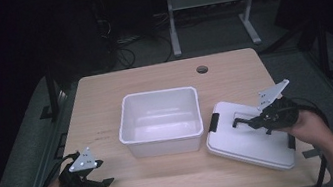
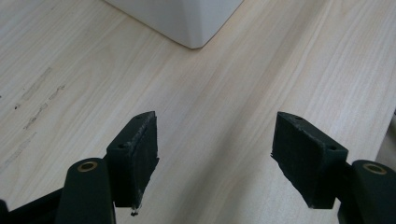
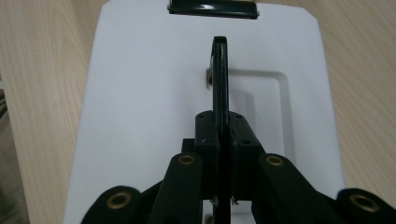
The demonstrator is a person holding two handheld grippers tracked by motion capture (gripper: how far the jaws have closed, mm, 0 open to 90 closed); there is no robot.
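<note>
We've got the right gripper pinched on the lid's black handle; light, stiff plastic, probably slippery.

ROOM AND FURNISHINGS

Light wooden table, round cable hole near far edge. Beyond, grey floor, tangled black cables, white metal desk frame. Dark, unlit surroundings; dark rails flanking the sides.
</note>
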